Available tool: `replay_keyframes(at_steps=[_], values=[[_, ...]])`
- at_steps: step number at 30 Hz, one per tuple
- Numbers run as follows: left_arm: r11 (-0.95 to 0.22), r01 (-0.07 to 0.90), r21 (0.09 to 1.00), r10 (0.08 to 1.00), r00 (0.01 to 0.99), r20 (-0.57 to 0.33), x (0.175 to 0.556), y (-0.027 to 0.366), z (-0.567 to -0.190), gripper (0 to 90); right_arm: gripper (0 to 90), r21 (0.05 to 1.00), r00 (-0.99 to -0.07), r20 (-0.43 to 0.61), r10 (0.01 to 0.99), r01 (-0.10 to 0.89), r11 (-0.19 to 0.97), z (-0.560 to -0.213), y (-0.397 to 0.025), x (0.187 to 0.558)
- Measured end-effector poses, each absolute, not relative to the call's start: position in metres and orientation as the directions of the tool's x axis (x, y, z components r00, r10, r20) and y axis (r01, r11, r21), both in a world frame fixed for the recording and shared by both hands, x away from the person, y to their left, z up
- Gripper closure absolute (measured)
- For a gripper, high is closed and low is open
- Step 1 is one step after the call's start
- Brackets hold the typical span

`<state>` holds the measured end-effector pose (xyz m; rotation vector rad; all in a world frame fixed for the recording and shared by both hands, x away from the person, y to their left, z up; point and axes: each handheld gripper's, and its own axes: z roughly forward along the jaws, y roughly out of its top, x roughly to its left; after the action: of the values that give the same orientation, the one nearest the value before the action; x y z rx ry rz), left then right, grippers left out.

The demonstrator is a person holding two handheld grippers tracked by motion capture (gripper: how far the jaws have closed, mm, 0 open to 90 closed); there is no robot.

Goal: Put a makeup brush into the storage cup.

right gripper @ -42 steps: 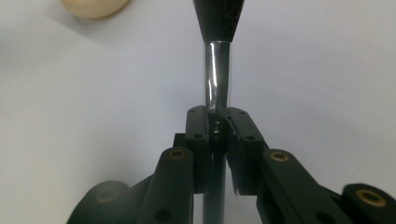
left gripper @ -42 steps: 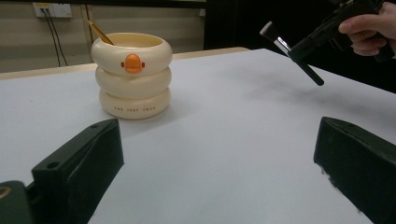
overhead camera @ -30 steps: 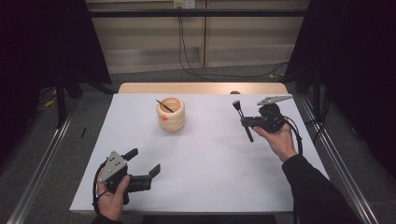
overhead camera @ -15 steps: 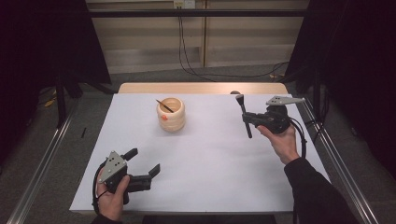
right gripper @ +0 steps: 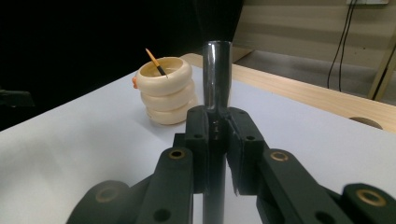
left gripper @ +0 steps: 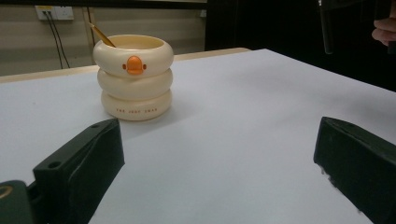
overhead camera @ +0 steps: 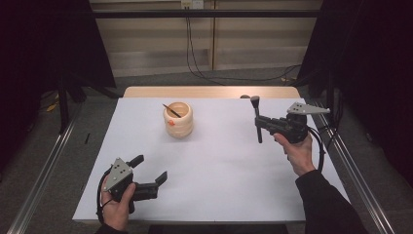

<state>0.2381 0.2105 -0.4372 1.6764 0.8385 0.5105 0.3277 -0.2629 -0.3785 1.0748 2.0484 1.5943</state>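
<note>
Since my right gripper point(overhead camera: 259, 123) clamps the brush point(overhead camera: 256, 118) upright, it suits the ringed cup point(overhead camera: 178, 119). My left gripper point(overhead camera: 148, 170) rests open, spare.

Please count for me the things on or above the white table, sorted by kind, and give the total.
Cream ringed holder: 1
Brush held in right gripper: 1
Thin stick standing in the holder: 1
Grippers, left and right: 2
Total: 5

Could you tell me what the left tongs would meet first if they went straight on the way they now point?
Probably the cream ringed cup: the open left tongs look across bare white table toward it, though it sits left of centre, so they might pass beside it.
</note>
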Motion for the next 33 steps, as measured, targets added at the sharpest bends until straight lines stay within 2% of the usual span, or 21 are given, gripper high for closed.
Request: replay_keyframes(at_steps=[14, 33], values=[[-0.112, 0.263, 0.958, 0.752, 0.652, -0.091, 0.237, 0.211, -0.438, 1.5, 80.1, 0.942, -0.669, 0.198, 0.717, 0.332, 0.049, -0.375, -0.269, 0.320], [-0.104, 0.255, 0.961, 0.750, 0.655, -0.092, 0.238, 0.212, -0.436, 1.5, 80.1, 0.948, -0.715, 0.189, 0.674, 0.310, 0.064, -0.372, -0.262, 0.307]])
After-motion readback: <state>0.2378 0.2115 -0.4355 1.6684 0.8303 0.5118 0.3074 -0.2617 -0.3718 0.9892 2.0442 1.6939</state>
